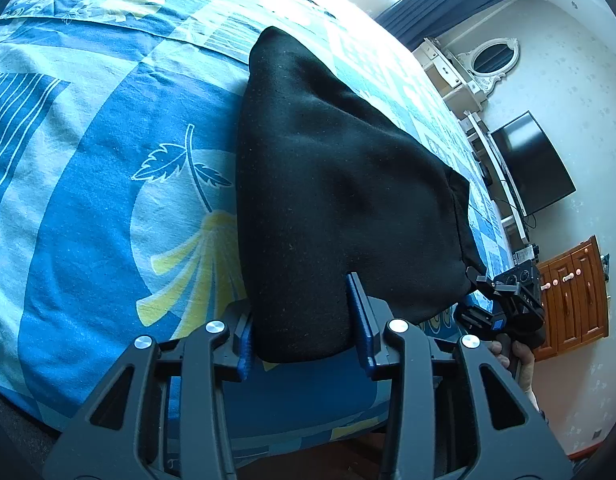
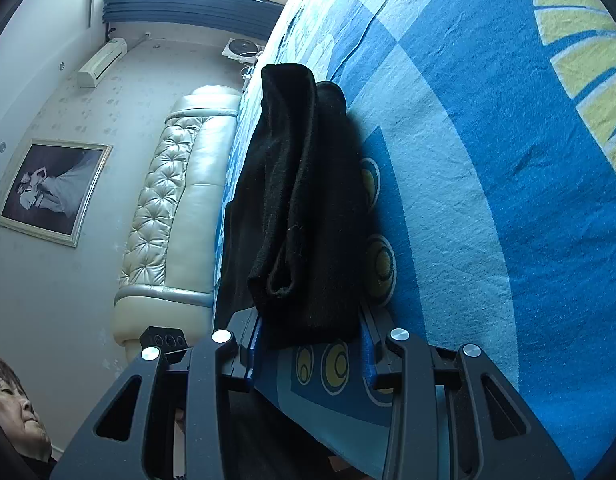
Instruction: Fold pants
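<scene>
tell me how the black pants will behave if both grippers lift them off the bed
The black pants look soft and knitted, so they will probably sag between the left gripper and right gripper. Folded layers may slide apart. Likely light.

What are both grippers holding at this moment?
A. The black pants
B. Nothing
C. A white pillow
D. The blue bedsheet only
A: the black pants sit pinched in the left gripper, and their other corner is pinched in the right gripper, lifted above the bedsheet.
</scene>
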Tool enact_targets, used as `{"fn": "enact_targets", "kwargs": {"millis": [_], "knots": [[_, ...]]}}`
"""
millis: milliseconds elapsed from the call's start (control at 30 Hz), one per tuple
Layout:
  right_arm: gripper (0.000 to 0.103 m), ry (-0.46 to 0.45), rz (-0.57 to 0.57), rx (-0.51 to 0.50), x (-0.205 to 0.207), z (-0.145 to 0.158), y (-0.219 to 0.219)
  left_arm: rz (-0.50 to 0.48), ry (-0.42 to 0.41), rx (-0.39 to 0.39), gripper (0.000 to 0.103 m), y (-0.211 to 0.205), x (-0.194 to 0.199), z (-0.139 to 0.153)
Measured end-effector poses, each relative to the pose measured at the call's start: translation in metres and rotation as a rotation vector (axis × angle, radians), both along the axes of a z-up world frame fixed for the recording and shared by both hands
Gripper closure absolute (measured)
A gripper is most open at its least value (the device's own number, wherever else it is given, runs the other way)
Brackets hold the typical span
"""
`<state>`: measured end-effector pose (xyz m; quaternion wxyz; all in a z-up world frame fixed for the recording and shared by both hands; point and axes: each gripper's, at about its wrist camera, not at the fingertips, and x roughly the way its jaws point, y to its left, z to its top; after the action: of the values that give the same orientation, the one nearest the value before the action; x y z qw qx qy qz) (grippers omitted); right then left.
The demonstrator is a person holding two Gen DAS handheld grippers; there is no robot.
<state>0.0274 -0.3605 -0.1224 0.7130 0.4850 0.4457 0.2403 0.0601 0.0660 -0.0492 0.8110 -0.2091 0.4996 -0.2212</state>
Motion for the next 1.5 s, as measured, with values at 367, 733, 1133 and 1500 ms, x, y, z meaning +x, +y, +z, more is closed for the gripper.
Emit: {"fn": "enact_targets", "kwargs": {"millis": [367,733,1133,1500], "knots": [[0.065,0.004,-0.003,0.023,-0.002,-0.005,0.001,-0.001,-0.011,0.022,0.054,0.000,-0.001,-0.005],[0.059,-0.013,0.003,0.059,-0.005,-0.007,0.000,0.044,-0.048,0.092,0.029,0.002,-0.007,-0.003],[0.029,-0.048,-0.027,-0.495,-0.029,0.043,0.028,0.126,-0.191,0.448,0.012,-0.027,-0.032,0.023],[0.029,-0.100,-0.023,-0.892,-0.047,0.064,0.064,0.112,-0.259,0.595,0.012,-0.067,-0.053,0.042]]}}
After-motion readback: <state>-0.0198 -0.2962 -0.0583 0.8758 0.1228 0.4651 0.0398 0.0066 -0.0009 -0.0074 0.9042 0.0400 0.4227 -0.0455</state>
